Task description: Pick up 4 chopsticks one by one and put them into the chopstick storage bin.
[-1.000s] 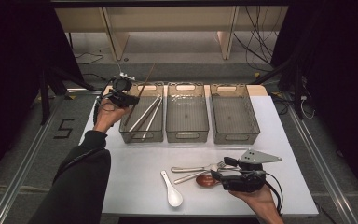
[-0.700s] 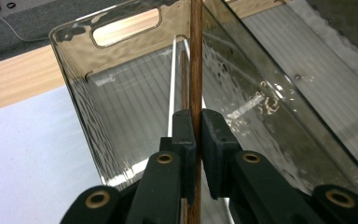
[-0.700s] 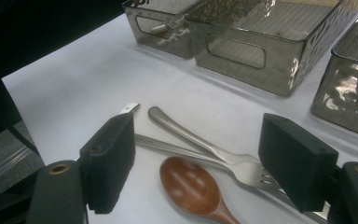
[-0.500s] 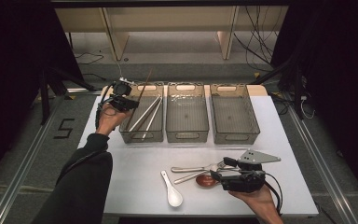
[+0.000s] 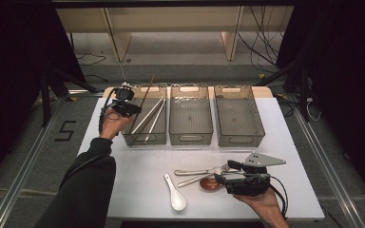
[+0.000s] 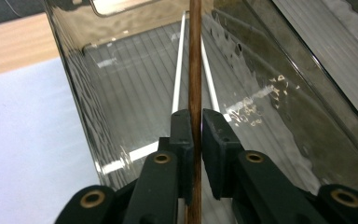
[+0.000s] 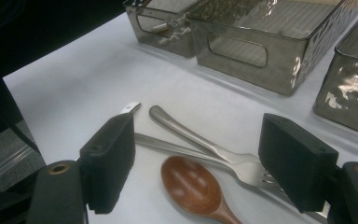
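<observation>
Over the left bin point(image 5: 132, 135), near its far end, the left gripper point(image 5: 134, 109) has a brown wooden chopstick point(image 6: 195, 60) between its two jaws. They have just been opening a little: the left gripper view shows a thin gap on each side of the stick, so the pads seem no more to press on it. I judge this as the release, because the stick already reaches down into the bin, its top end leaning out over the far rim. Two metal chopsticks point(image 5: 148, 117) lie there slanted on the floor, which suggests that this bin is the place for sticks. The stick stands close to the right wall of the bin, so the gripper should go up straight, not sideways, or it can knock the wall.

At the near part of the table point(image 5: 138, 161) the right gripper point(image 7: 196, 154) waits with its jaws wide apart and nothing between them, low over the cutlery that is not yet sorted: a wooden spoon point(image 7: 196, 184) and two metal forks point(image 7: 200, 144). A white ceramic spoon point(image 5: 175, 194) lies apart, to the left of them. The forks cross each other and the wooden spoon touches them, so a clean grip on one piece needs care. The middle bin point(image 5: 190, 138) and the right bin point(image 5: 240, 138) appear empty, and the white surface between bins and cutlery is free for moving
</observation>
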`<state>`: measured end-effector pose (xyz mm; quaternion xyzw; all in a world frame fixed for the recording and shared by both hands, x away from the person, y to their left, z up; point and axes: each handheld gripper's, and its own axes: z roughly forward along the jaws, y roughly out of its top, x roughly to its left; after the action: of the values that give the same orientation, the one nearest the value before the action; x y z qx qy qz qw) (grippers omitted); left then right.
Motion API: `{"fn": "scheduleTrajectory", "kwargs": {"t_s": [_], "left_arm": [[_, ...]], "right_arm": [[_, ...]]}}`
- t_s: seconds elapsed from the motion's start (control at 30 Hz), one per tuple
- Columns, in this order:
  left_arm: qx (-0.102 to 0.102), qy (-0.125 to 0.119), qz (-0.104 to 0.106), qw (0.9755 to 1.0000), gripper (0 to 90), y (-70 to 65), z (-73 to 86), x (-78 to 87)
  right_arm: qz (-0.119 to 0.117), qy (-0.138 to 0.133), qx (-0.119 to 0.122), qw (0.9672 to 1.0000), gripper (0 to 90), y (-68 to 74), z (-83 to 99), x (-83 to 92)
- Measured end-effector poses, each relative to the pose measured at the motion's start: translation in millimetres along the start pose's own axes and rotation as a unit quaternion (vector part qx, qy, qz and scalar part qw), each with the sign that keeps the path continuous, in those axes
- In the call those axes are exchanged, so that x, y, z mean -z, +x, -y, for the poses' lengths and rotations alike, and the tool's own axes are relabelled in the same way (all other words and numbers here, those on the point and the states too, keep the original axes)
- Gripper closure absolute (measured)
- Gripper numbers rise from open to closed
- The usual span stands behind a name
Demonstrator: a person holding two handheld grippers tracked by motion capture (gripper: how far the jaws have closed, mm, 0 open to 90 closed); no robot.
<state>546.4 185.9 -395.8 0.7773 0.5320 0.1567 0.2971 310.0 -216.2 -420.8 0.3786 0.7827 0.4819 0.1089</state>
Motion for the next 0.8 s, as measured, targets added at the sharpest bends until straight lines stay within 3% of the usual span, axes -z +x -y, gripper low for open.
{"fn": "scheduleTrajectory", "kwargs": {"t_s": [0.1, 0.3, 0.47, 0.63, 0.8], "left_arm": [[0.008, -0.004, 0.000, 1.0000, 65.8, -0.5, -0.1, 3.3], [0.015, -0.013, 0.027, 0.9994, 45.0, -2.6, 1.8, 21.9], [0.016, -0.039, 0.043, 0.9982, 34.8, -8.3, 10.4, 44.6], [-0.003, -0.056, 0.063, 0.9965, 30.3, -17.8, 25.4, 65.5], [-0.008, -0.071, 0.072, 0.9949, 27.4, -24.3, 43.7, 79.4]], "right_arm": [[0.000, 0.000, -0.002, 1.0000, 28.1, -0.1, -0.2, 0.5], [0.002, -0.002, -0.001, 1.0000, 28.0, -0.4, -0.5, 1.5], [0.004, -0.002, 0.000, 1.0000, 28.0, -1.4, -0.7, 2.4], [0.006, 0.001, 0.001, 1.0000, 28.0, -3.5, -0.6, 3.3], [0.009, 0.010, 0.010, 0.9999, 28.0, -4.5, -1.3, 4.4]]}}
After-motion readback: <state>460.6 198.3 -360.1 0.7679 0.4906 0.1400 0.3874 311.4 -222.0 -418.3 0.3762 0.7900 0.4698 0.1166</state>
